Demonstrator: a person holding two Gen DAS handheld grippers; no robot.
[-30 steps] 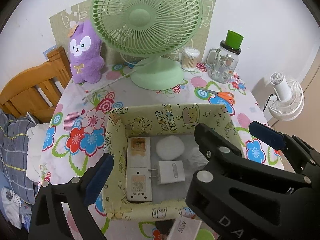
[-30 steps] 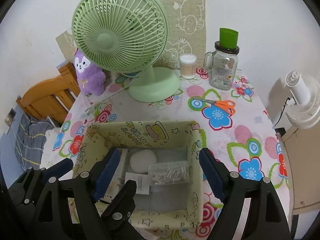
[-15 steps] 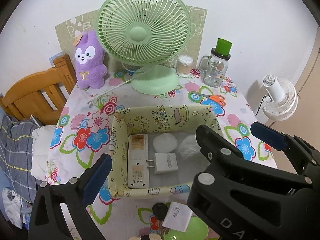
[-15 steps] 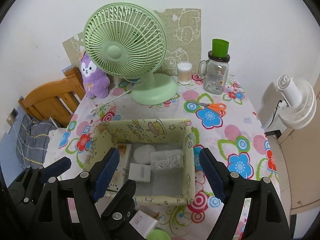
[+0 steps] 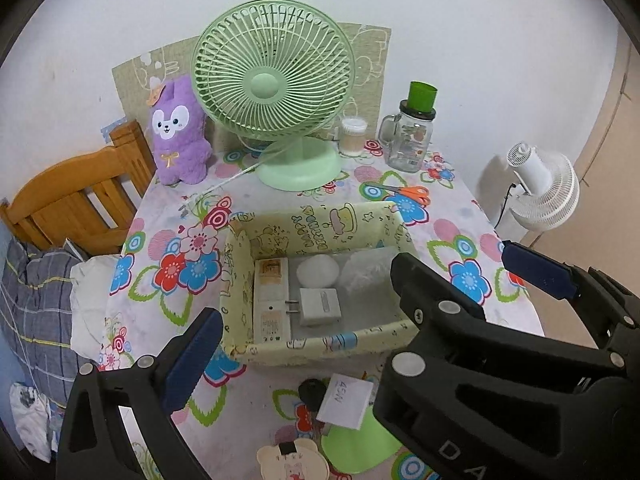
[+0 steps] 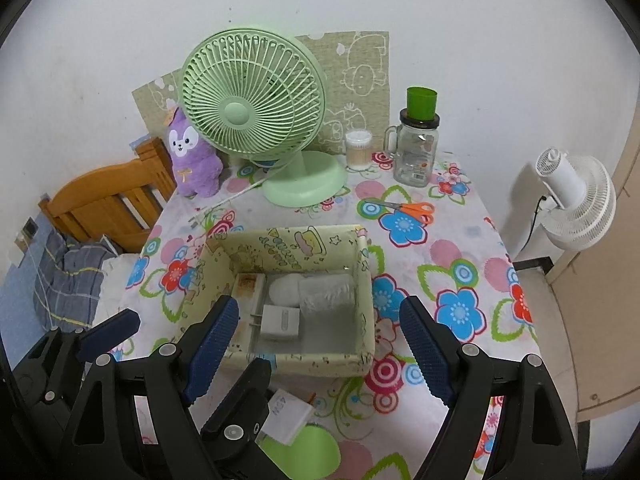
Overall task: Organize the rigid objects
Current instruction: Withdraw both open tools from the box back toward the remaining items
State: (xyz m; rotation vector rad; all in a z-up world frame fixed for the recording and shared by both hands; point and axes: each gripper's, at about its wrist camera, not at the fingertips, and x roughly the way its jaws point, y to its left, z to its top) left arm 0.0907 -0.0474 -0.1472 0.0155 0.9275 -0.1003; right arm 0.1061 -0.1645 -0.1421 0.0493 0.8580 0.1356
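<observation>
A yellow cartoon-print box (image 5: 320,344) (image 6: 296,362) sits mid-table. Inside lie a white power strip (image 5: 271,300), a white charger plug (image 5: 320,306) (image 6: 280,323), a white round puff (image 5: 318,271) and a clear bag (image 5: 366,270) (image 6: 326,292). A white 45W charger (image 5: 346,400) (image 6: 288,416) lies on the table in front of the box, beside a black key (image 5: 312,392). My left gripper (image 5: 360,308) is open and empty, above the box's near side. My right gripper (image 6: 320,344) is open and empty, above the box front.
At the back stand a green fan (image 6: 256,116), a purple plush (image 5: 178,136), a cotton-swab jar (image 6: 358,148) and a glass mug jar (image 6: 416,148). Orange scissors (image 6: 412,209) lie right of the fan. A wooden chair (image 5: 76,200) is at left, a white fan (image 6: 576,200) at right.
Both grippers have pulled back and up from the box; the view widened. The 45W charger and key in front of the box came into view. Both stay open.
</observation>
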